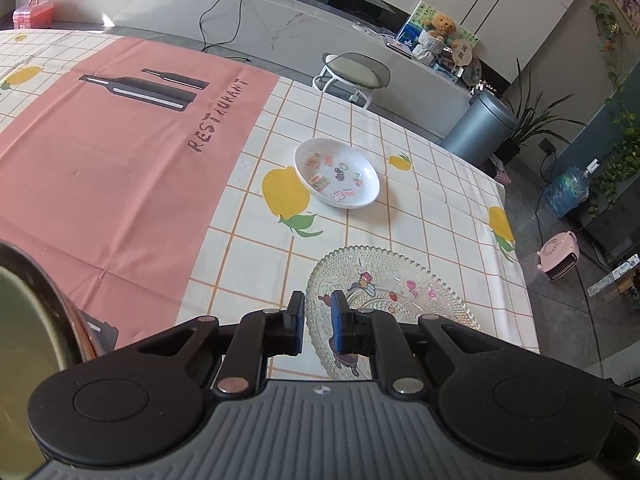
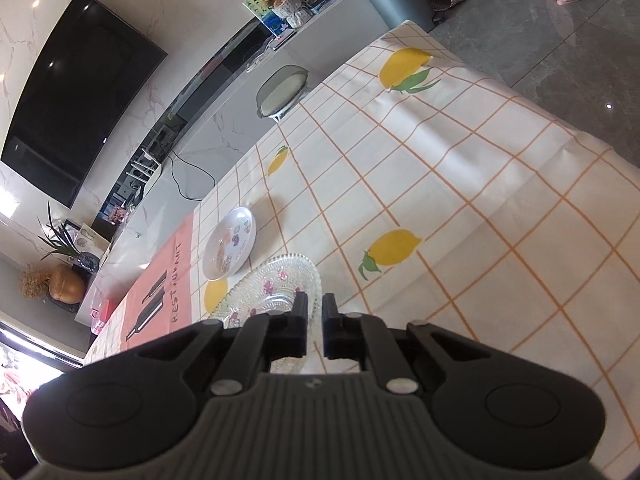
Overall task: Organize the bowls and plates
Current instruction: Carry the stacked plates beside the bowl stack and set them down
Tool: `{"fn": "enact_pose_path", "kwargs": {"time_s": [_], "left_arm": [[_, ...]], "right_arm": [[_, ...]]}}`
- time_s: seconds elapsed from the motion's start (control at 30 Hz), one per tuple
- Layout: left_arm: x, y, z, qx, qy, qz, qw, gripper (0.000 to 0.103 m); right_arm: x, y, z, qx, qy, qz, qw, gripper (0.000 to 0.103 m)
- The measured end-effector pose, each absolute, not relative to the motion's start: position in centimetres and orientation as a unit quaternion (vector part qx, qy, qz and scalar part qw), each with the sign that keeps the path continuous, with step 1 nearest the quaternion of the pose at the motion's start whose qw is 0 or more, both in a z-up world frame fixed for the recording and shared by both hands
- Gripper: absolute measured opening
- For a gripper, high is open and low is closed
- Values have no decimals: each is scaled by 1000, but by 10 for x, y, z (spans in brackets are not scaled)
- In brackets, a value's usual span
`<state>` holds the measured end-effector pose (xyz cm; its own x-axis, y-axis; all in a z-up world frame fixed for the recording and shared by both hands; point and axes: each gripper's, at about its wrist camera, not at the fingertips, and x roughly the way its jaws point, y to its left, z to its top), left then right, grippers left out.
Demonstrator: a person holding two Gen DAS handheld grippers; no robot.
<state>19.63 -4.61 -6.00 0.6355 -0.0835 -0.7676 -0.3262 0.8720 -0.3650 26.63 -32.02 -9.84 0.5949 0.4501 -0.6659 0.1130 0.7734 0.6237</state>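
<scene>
Both grippers are down at the near edge of the glass plate (image 1: 384, 292), and each has a bite on its beaded rim. Left gripper (image 1: 318, 308) first: its blue-padded fingers (image 1: 338, 320) stand only a narrow way apart, and the clear rim runs right through that slot, so it is clamped on the plate's near left edge. Over on the other side, the right gripper (image 2: 315, 310) has its black fingers nearly together, with just a slim gap showing, and in the right wrist view the plate's rim (image 2: 276, 284) passes in under the left finger; the pinch looks tight on the edge, though the exact contact is hidden behind the finger. The glass plate itself is see-through, studded all over, with small cartoon figures and pink flowers printed in the middle, and it sits over the checked yellow-lemon cloth that covers the bench (image 1: 440, 200). Just beyond it, farther from the grippers and a little to the left, the white bowl (image 1: 336, 172) rests on the cloth by itself, apart from the plate, with small coloured pictures scattered across its inside. Farther left lies the pink placemat (image 1: 120, 152) with dark bottles and the word RESTAURANT. At the near left edge of the left wrist view a dark-rimmed round dish (image 1: 24, 308) pokes in, mostly cut off.
</scene>
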Motion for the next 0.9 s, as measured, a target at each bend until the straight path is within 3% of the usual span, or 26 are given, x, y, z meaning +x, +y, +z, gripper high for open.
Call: {"fn": "enact_pose_path", "kwargs": {"time_s": [0.53, 0.9], "left_arm": [[127, -60, -57, -221, 442, 0, 869, 15], [114, -71, -62, -199, 446, -22, 872, 15]], "right_arm": [[163, -344, -89, 330, 443, 62, 831, 5], [138, -352, -90, 321, 445, 42, 835, 6]]}}
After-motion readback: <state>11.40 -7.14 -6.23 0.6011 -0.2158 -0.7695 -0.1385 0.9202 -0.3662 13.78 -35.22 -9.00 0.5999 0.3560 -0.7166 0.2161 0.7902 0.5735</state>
